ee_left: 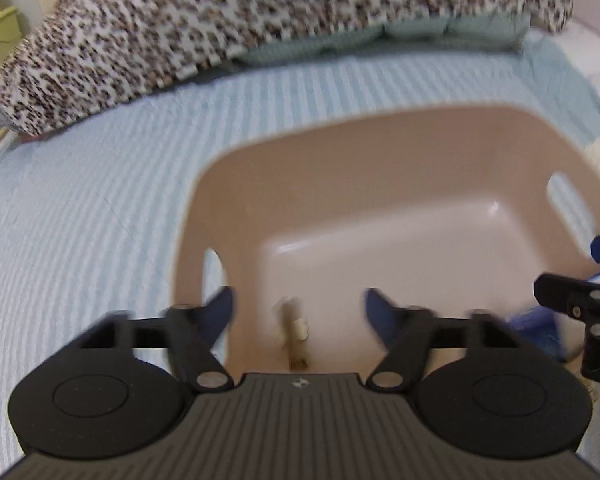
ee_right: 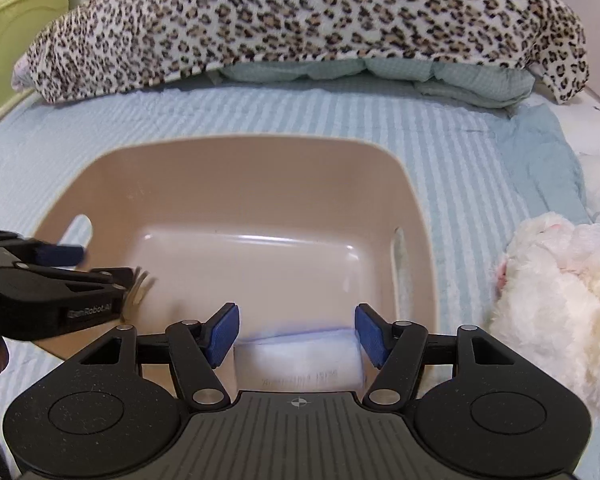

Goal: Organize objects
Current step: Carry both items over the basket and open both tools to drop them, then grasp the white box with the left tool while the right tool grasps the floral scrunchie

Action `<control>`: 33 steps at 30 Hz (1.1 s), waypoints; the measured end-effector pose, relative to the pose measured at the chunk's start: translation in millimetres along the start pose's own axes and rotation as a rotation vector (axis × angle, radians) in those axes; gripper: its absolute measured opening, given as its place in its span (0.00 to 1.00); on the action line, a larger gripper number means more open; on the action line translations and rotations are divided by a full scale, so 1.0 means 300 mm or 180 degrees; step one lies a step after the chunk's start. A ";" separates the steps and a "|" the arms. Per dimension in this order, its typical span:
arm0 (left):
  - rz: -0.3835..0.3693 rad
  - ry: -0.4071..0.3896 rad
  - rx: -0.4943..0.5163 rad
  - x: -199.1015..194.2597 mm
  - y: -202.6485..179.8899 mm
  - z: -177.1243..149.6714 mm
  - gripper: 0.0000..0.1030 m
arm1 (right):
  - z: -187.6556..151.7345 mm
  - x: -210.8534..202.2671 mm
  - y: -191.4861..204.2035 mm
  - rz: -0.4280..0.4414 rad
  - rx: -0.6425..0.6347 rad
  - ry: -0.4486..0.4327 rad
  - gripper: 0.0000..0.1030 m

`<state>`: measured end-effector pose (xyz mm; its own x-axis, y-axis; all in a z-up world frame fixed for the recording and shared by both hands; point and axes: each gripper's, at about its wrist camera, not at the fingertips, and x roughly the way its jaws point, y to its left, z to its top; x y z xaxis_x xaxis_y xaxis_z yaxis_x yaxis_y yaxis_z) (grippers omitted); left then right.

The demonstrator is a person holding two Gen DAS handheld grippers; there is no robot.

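The right tongs [ee_right: 296,334] stand with their blue pads [ee_right: 223,334] spread wide over the near rim of a beige plastic basin [ee_right: 260,200] that sits on a bed [ee_right: 440,140] covered in a pale blue striped sheet. Between the pads lies a blurred white packet [ee_right: 300,364], touching neither pad. The left tongs [ee_right: 100,268] reach in from the left over the basin's edge, a blurred pale object [ee_right: 140,286] at their tip. A white plush toy [ee_right: 556,296] lies just beside the basin on the right. A leopard-print blanket [ee_right: 300,20] is heaped across the far side.
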<state>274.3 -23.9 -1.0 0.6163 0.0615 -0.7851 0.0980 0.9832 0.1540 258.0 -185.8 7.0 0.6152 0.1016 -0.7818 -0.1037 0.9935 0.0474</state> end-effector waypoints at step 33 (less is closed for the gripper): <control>-0.0185 0.0267 -0.0292 -0.088 0.137 -0.334 0.93 | -0.334 -0.085 -0.154 -0.0112 0.0148 0.0350 0.97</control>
<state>183.9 32.2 -34.0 0.5437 0.0146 -0.8392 0.0574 0.9969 0.0544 169.0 -239.6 -37.5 0.5282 0.0629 -0.8468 -0.0457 0.9979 0.0456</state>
